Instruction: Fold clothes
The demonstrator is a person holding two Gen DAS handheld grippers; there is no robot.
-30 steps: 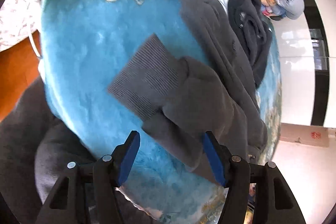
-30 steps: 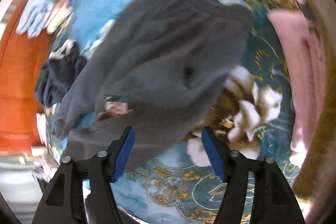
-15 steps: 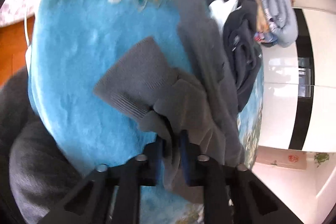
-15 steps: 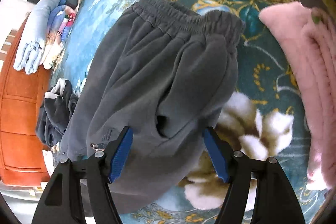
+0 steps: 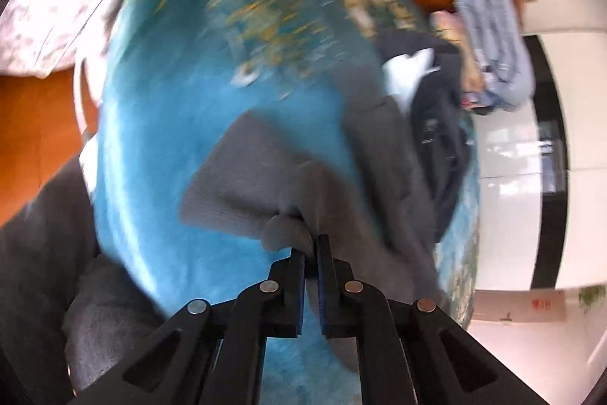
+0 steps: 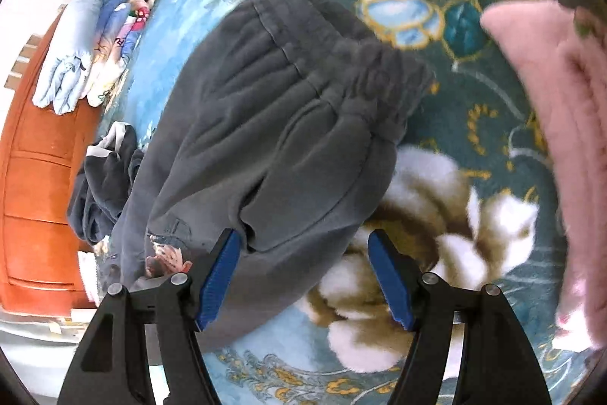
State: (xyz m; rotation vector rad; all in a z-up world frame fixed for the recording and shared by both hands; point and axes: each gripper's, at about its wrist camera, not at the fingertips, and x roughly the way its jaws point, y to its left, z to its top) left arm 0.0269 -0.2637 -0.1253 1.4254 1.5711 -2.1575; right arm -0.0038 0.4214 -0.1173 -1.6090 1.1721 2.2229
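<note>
The sweatpants (image 6: 273, 147) lie spread on the blanket (image 6: 436, 359), waistband (image 6: 364, 71) farthest from the right claw (image 6: 303, 276). A crumpled dark garment (image 6: 102, 192) lies to their left, folded bedding (image 6: 76, 37) behind it, and a plush throw (image 6: 561, 139) lies to the right.

A bedroom in a home. Plush blue blanket (image 6: 436, 37) with gold and white flowers spread over a bed, grey sweatpants (image 6: 273, 139) laid out on it, folded pale-blue bedding (image 6: 72, 40) and a pink blanket (image 6: 561, 139) nearby, dark clothes (image 6: 102, 192) heaped beside orange wooden drawers (image 6: 34, 200), glossy white floor (image 5: 508, 192).
</note>
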